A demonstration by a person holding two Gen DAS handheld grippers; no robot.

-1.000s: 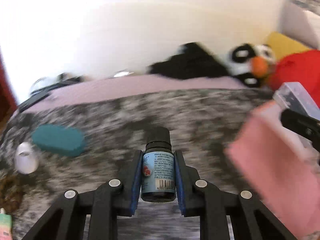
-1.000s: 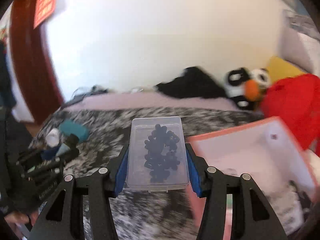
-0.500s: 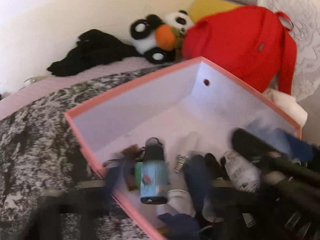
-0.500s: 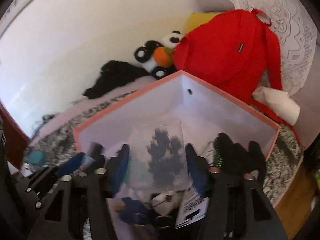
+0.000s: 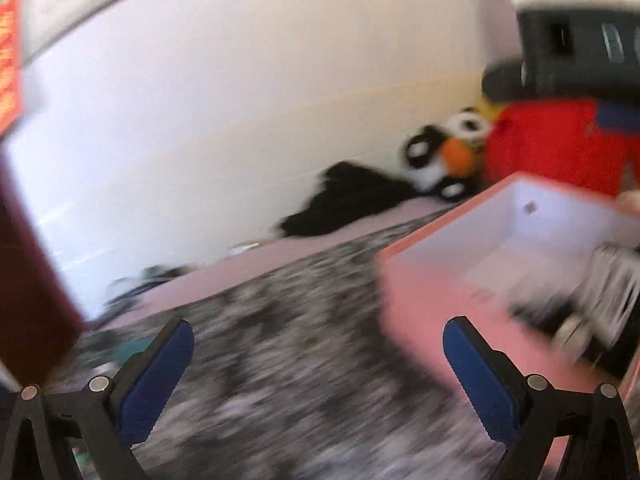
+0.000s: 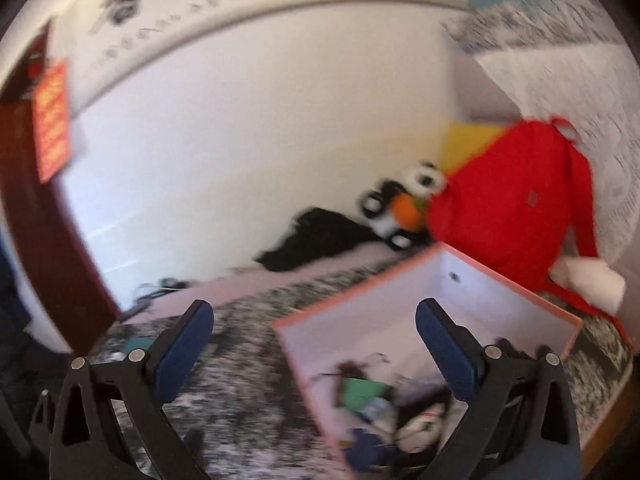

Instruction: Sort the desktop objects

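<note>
Left wrist view: the left gripper (image 5: 318,360) is spread wide, holding nothing, above the mottled grey cover (image 5: 280,360); the pink box (image 5: 420,320) lies at 3 o'clock, blurred. Right wrist view: the right gripper (image 6: 314,340) gapes empty too; the box's rim (image 6: 352,300) sits at 5 o'clock, its contents (image 6: 368,396) jumbled inside, with a red backpack (image 6: 508,204) behind it at 2 o'clock.

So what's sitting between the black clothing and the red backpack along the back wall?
In the right wrist view, a panda plush holding an orange ball lies between the black clothing and the red backpack, pressed against the backpack.
</note>
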